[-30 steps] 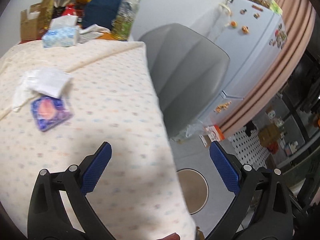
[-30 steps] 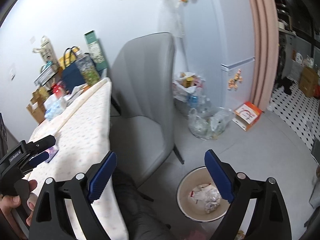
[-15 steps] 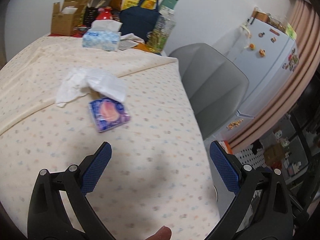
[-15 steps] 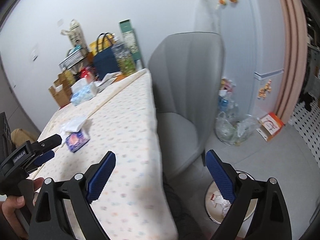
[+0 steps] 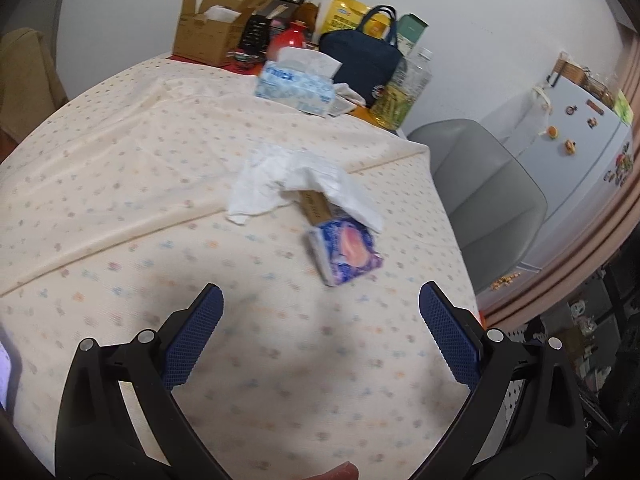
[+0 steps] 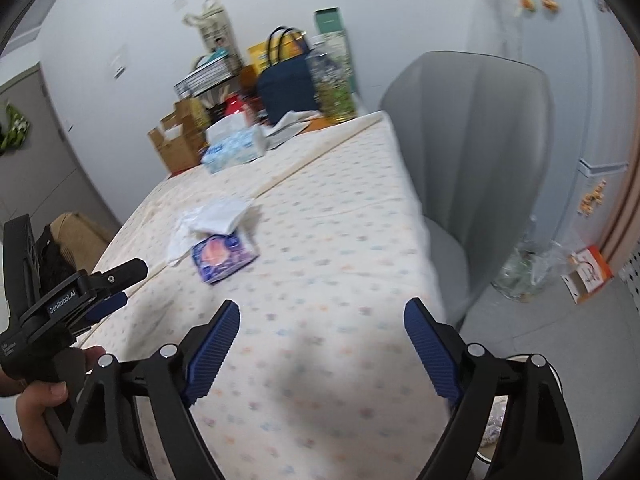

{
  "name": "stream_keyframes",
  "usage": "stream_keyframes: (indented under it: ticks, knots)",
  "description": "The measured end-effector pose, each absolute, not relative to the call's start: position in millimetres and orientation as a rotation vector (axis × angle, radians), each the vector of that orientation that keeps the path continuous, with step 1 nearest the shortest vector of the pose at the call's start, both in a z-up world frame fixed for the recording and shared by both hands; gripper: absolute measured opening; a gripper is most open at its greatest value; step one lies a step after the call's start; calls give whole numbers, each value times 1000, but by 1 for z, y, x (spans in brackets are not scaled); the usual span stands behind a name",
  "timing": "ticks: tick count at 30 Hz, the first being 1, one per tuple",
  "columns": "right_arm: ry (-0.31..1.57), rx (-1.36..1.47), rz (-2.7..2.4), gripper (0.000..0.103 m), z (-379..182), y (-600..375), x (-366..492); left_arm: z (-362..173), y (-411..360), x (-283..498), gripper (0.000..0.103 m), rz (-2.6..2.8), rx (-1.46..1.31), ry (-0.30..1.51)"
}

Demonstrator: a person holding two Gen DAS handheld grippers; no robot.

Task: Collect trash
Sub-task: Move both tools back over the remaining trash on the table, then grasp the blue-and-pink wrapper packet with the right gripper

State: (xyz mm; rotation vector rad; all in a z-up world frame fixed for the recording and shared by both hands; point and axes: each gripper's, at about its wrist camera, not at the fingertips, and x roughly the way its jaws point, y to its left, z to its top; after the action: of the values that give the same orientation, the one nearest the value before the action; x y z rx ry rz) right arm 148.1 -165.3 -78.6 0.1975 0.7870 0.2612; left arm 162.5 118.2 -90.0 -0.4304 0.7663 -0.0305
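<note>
Left wrist view: the left gripper [image 5: 320, 308] hangs over the table [image 5: 120, 184], jaws wide apart and empty. Ahead lie a purple packet [image 5: 344, 254] and a crumpled tissue [image 5: 296, 184] draped over what may be a brown box. The right gripper [image 6: 322, 328] also gapes empty above the cloth.
</note>
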Motion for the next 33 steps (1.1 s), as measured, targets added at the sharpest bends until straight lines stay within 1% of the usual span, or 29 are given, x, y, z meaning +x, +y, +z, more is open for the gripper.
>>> stream_keyframes:
  ticks: [7,13,23,30,33]
  knots:
    - [839,207,335,76,-91,-132,175,-99,158,165,97,28,-451,767]
    - [876,187,411,74,-99,-94,199,-103,166,172,97,46,-457,765]
    - [920,55,444,74,-118,-37,230,-115,188,179,97,106,-460,770]
    - [938,0,436,75,-128,-14,245,-123,206,185,97,133,-471,775]
    - [936,-23,424,80,-131,-7,251,-126,210,186,97,138,-474,777]
